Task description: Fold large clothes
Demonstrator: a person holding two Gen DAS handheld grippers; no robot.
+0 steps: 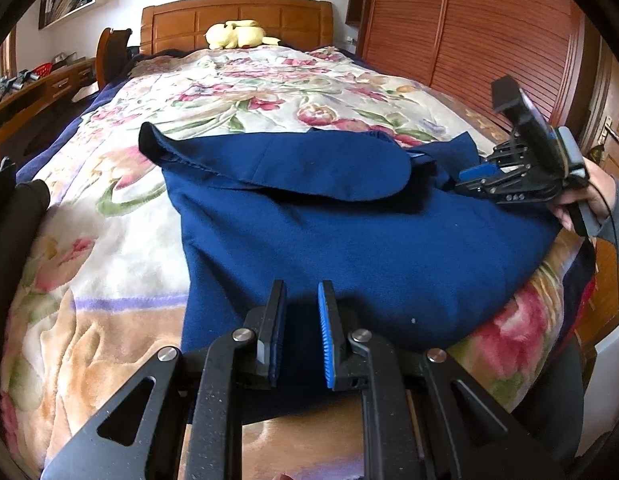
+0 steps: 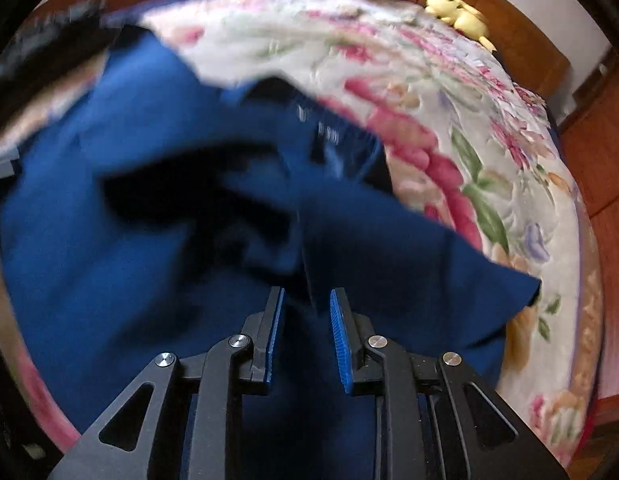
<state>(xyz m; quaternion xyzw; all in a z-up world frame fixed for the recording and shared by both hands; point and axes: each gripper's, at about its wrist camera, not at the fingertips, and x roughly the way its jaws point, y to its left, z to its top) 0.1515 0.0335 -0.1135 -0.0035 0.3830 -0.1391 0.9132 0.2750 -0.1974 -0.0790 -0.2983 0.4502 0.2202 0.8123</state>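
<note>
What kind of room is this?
Most likely a home bedroom: a bed with a wooden headboard, a floral blanket spread over it, and a louvred wooden wardrobe alongside.

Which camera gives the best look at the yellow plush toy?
The left wrist view. The plush toy lies sharp near the middle top, against the headboard. The right wrist view shows it only small and blurred near the top right edge.

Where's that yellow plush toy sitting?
The plush toy lies at the head of the bed, against the wooden headboard, beyond the blue garment.
</note>
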